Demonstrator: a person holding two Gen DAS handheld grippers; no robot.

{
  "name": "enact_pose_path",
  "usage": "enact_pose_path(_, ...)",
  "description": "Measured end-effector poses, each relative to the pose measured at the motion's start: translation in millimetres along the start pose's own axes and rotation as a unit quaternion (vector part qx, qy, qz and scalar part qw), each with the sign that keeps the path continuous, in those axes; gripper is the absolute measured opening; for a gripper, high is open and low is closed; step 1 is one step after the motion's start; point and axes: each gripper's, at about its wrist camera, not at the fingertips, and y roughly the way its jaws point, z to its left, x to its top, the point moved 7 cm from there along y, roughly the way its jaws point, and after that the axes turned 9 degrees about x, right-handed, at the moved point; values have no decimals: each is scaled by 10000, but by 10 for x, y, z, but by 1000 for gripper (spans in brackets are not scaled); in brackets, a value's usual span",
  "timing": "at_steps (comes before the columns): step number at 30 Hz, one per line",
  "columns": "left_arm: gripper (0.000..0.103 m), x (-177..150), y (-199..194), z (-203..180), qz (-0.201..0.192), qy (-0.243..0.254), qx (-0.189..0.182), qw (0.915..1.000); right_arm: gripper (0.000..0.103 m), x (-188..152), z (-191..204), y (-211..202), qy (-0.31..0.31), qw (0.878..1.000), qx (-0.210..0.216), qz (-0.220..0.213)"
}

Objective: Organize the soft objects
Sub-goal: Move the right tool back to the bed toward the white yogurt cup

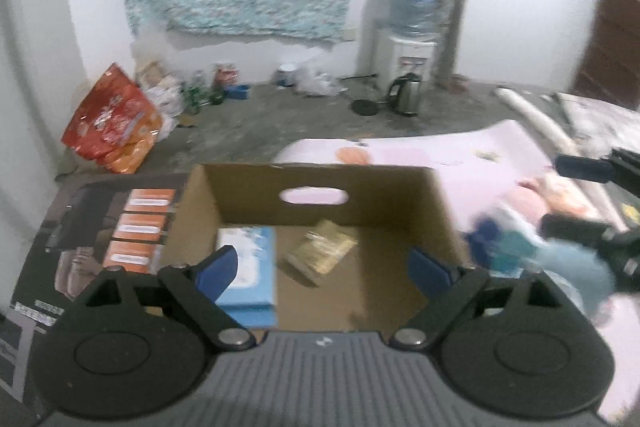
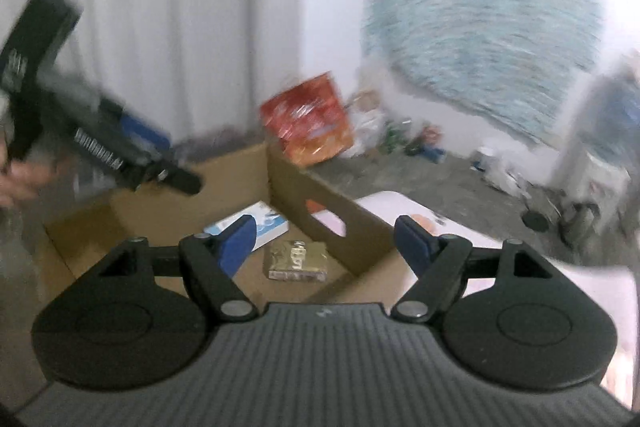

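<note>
Left hand-held gripper (image 1: 324, 267) spread wide, empty, above open cardboard box (image 1: 320, 183); blue tissue pack (image 1: 250, 267) and gold packet (image 1: 320, 255) below. Right hand-held gripper (image 2: 326, 241) likewise parted, gripping nothing.

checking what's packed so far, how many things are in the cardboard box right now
2. A blue and white pack lies flat on the left of the cardboard box floor, and a gold packet lies near the middle. The near corners are hidden behind the gripper, so more may be there.
</note>
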Motion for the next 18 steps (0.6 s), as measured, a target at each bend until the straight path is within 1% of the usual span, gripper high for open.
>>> enact_pose_path(3, 94, -179, -267, -339, -49, 112, -387, 9992, 76, -327, -213, -744, 662, 9964, -422, -308)
enact_pose_path(6, 95, -409, -455, -740, -46, 275, -822, 9962, 76, -801, -447, -1409, 1423, 9849, -878, -456)
enact_pose_path(9, 95, -609, -549, -1166, 9, 445, -1214, 9916, 76, -1351, -662, -1956, 2111, 9663, -1387, -498)
enact_pose_path(11, 95, -745, -605, -1460, -28, 534, -1482, 9875, 76, -1737, -779, -2269, 2599, 9501, -1626, -567)
enact_pose_path(13, 95, -845, -629, -1750, -106, 632, -1717, 9831, 76, -2081, -830, -2442, 2953, 9379, -1713, -619)
enact_pose_path(15, 95, -952, -619, -2055, -108, 727, -1933, 9784, 75, -2379, -854, -2465, 3224, 9283, -1741, -630)
enact_pose_path(17, 95, -1050, -571, -2333, -104, 840, -2036, 9754, 71, -2576, -896, -2419, 3359, 9241, -1736, -561)
enact_pose_path(18, 94, -1102, -549, -2459, -161, 906, -2022, 9750, 70, -2622, -925, -2358, 3382, 9238, -1717, -531)
